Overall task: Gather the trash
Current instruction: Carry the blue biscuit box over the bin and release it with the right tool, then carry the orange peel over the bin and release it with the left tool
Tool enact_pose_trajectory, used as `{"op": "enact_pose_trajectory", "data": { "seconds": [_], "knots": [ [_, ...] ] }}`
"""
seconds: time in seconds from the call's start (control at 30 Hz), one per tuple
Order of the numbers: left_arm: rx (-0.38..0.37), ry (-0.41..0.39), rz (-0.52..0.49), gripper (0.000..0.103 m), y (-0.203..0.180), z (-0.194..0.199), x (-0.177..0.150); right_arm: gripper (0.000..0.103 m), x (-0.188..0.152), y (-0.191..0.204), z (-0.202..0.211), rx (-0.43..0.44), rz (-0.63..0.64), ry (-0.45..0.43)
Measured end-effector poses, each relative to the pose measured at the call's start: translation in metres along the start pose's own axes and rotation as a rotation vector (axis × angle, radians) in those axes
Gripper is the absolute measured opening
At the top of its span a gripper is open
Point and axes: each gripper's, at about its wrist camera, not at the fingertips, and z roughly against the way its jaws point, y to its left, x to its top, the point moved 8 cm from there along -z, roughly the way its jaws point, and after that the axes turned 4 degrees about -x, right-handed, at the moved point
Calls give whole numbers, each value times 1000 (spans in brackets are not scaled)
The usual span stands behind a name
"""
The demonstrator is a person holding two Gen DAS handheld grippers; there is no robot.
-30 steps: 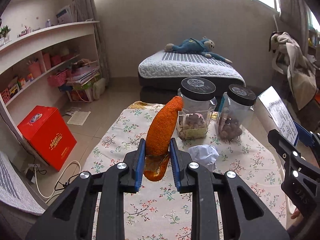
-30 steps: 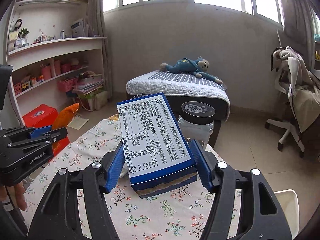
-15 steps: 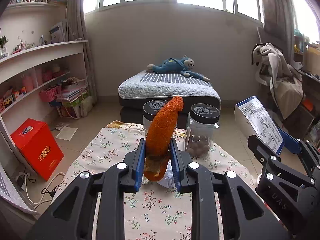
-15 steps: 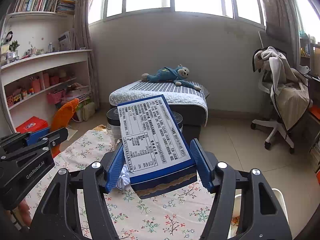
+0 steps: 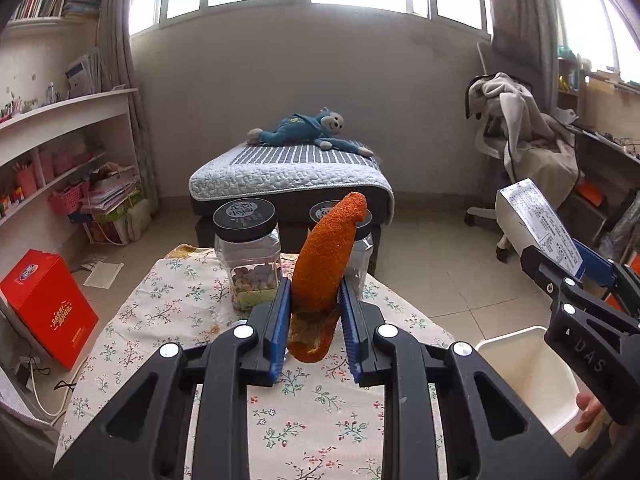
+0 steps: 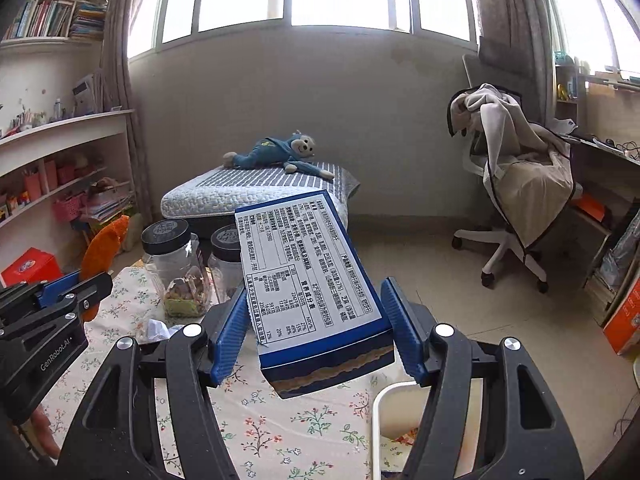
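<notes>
A: Item one, nearest the camera?
B: The left gripper (image 5: 314,334), jaws clamped on an orange peel (image 5: 325,264). The peel stands nearly upright between the blue pads, its lower end curling below them, above the middle of the table (image 5: 168,312).

A: Item two?
B: The right gripper (image 6: 316,330), jaws closed on a blue box (image 6: 308,280) with a white printed label facing up. The box tilts upward and away, held over the table's right edge. In the left view the same box (image 5: 536,220) shows at far right, off the table.

A: Beneath it?
B: A white bin (image 6: 394,412) just past the table's right edge, something red and patterned lying inside. In the left view its rim (image 5: 508,340) is just beside the table.

A: On the table itself?
B: A floral cloth. A crumpled white paper (image 6: 156,328) near the middle. Behind it, at the far edge, two clear jars (image 5: 248,256) with black lids, side by side, holding nuts.

A: Beyond the table?
B: A bed (image 5: 292,176) with a blue plush monkey (image 5: 304,130) lying on top, shelves (image 5: 60,120) along the left wall, a chair (image 6: 516,176) draped with clothing at right.
</notes>
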Motion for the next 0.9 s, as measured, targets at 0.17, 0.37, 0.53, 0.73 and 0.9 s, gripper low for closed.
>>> {"op": "enact_pose_trajectory", "data": {
  "seconds": [0.17,0.37,0.53,0.73,0.9],
  "knots": [
    [-44,9,-27,25,-34,-6,-4,61,-6,-41,-1,-68,-27,19],
    [-103,26,-74,25,-82,-13,-11,61,-14,-94,0,-157,-75,46],
    [-161,41,-115,25,-125,-18,-17,70,-18,-142,5,-225,-135,57],
    [-239,68,-161,26,-178,-24,-25,90,-23,-204,20,-331,-231,34],
    [-293,89,-192,26,-217,-29,-32,93,-34,-247,25,-395,-290,47]
  ]
}}
